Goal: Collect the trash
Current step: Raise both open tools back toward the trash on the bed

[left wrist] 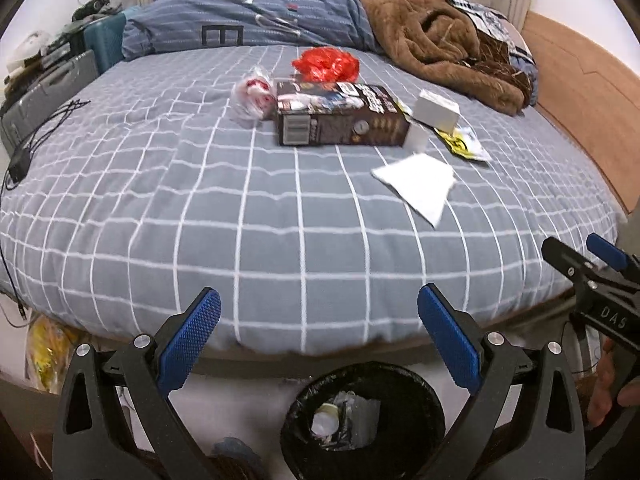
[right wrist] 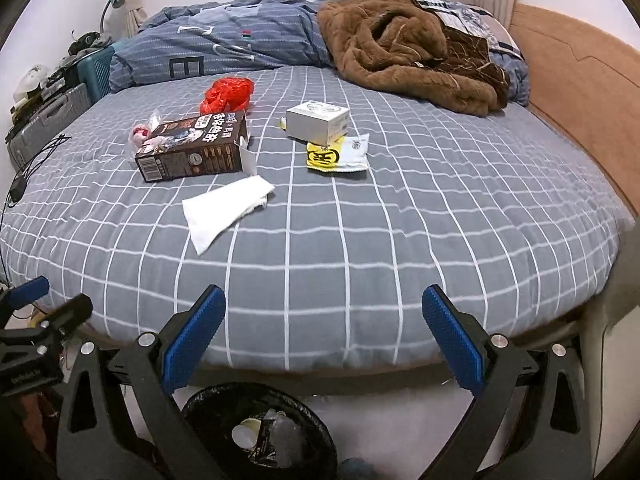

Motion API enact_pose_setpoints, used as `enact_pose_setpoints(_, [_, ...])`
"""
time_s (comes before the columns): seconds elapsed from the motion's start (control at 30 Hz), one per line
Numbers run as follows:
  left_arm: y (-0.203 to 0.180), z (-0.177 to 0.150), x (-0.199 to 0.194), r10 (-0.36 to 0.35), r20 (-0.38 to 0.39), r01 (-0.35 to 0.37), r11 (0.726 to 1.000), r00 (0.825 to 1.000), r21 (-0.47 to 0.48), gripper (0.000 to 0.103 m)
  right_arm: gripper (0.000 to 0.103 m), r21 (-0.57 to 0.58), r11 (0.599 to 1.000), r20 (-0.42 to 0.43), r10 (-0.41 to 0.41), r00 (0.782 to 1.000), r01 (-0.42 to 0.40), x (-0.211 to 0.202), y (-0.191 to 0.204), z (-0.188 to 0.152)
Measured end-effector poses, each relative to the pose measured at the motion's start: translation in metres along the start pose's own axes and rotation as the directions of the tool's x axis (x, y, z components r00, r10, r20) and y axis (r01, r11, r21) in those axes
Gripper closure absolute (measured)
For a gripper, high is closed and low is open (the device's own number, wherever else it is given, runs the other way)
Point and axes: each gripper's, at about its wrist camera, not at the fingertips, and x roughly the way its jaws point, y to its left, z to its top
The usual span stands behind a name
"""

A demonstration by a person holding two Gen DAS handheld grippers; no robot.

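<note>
Now I see the bed (right wrist: 360,240) carrying the trash toward its far edge: a dark box (right wrist: 192,148), a tissue (right wrist: 224,208) nearer me, a white box (right wrist: 316,122) on a yellow packet (right wrist: 334,158), and a red bag (right wrist: 228,94). Below the near edge sits the bin (left wrist: 362,420). My left gripper (left wrist: 318,336) and right gripper (right wrist: 324,336) both gape wide, empty.

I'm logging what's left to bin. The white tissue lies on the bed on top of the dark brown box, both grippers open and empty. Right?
Not quite: the white tissue lies flat on the bed beside the dark brown box, nearer the grippers, as the right wrist view shows. Left gripper and right gripper are open and empty.
</note>
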Motion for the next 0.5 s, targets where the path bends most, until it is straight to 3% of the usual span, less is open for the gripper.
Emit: enact_pose_setpoints(0.5, [0.014, 0.068, 0.041, -0.001, 0.016, 0.001, 1.000, 1.000, -0.010, 0.006, 0.008, -0.010, 1.000, -0.017, -0.019, 1.000, 0.019, 0.051, -0.008, 0.043])
